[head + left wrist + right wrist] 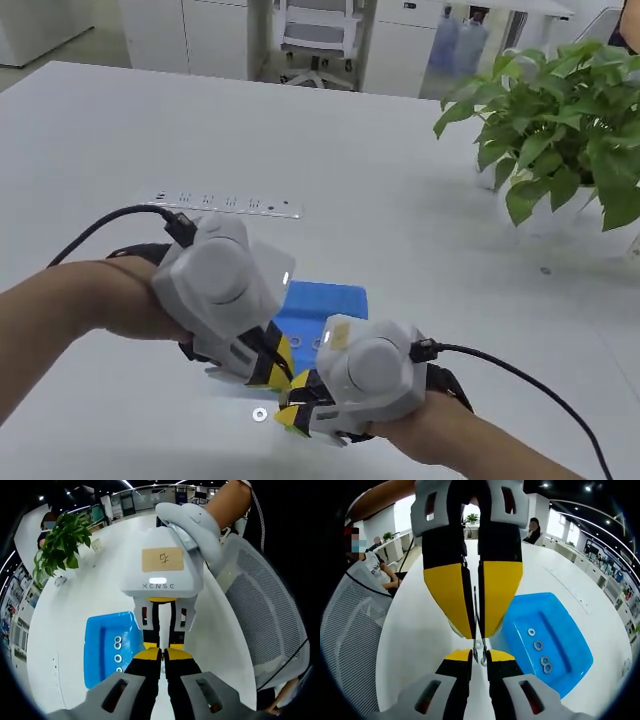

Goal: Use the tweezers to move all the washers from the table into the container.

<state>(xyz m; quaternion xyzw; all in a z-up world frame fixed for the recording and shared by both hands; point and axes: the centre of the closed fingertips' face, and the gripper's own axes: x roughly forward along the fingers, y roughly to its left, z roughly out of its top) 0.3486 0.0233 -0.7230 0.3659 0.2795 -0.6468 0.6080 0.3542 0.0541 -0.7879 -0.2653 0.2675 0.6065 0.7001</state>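
One washer lies on the table near the blue container, which already holds four washers; the tweezers point down at it. The left gripper and right gripper both pinch the tweezers, jaws nearly together; seemingly one washer remains.

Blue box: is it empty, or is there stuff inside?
Not empty. The box holds washers: four lie in a row on its floor in the right gripper view.

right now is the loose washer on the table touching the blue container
Apart. The head view shows the washer ringed by bare white table, well clear of the blue container.
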